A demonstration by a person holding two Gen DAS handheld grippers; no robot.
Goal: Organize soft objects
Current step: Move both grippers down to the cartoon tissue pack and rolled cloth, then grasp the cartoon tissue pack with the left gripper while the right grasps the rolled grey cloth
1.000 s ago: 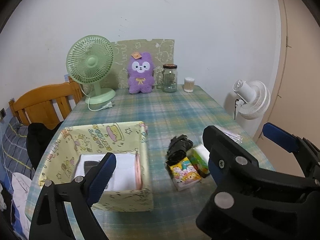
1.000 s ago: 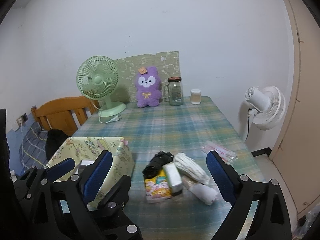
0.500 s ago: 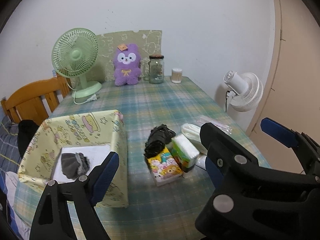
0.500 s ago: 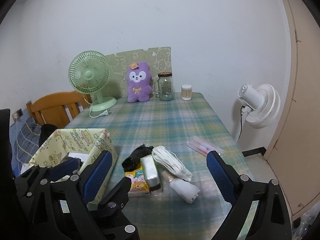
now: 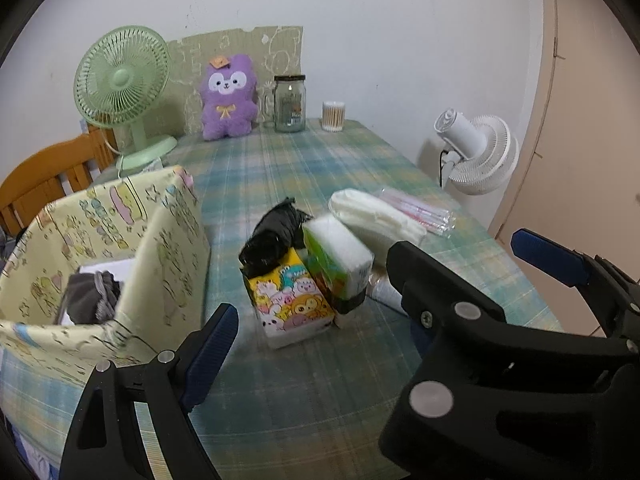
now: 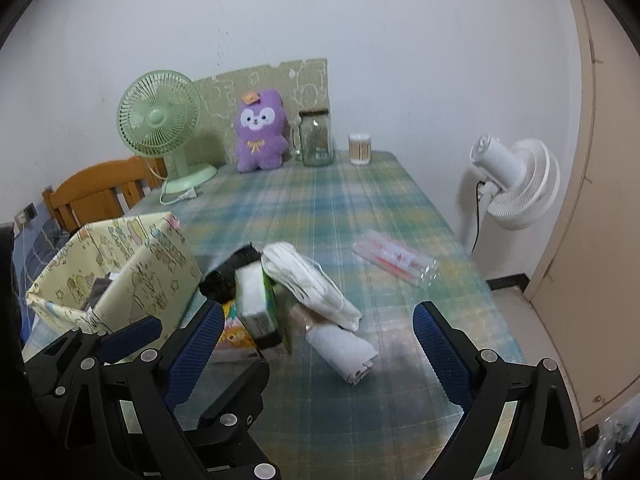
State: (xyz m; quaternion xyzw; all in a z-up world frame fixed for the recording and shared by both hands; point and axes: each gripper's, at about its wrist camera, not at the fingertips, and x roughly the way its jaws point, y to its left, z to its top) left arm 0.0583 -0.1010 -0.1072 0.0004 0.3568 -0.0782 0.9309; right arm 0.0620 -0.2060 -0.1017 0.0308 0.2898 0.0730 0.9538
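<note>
A yellow patterned fabric box (image 5: pixel 168 240) stands at the left with a grey cloth (image 5: pixel 90 298) inside; it also shows in the right wrist view (image 6: pixel 132 264). Beside it lies a pile: a black bundle (image 5: pixel 276 232), a cartoon tissue pack (image 5: pixel 290 300), a green-and-white tissue pack (image 5: pixel 338 258), white face masks (image 6: pixel 312 280) and a white roll (image 6: pixel 344 348). My left gripper (image 5: pixel 380 284) is open and empty just before the pile. My right gripper (image 6: pixel 316 340) is open and empty, with the pile between its fingers' line of sight.
A green desk fan (image 5: pixel 124 92), a purple plush (image 5: pixel 228 96), a glass jar (image 5: pixel 290 102) and a cotton-swab cup (image 5: pixel 333 116) stand at the far edge. A clear packet (image 6: pixel 394 260) lies at the right. A white floor fan (image 6: pixel 516 184) and a wooden chair (image 6: pixel 100 192) flank the table.
Both grippers have moved forward and right toward the pile, which now looks nearer. The box has slid left in view. Both stay open.
</note>
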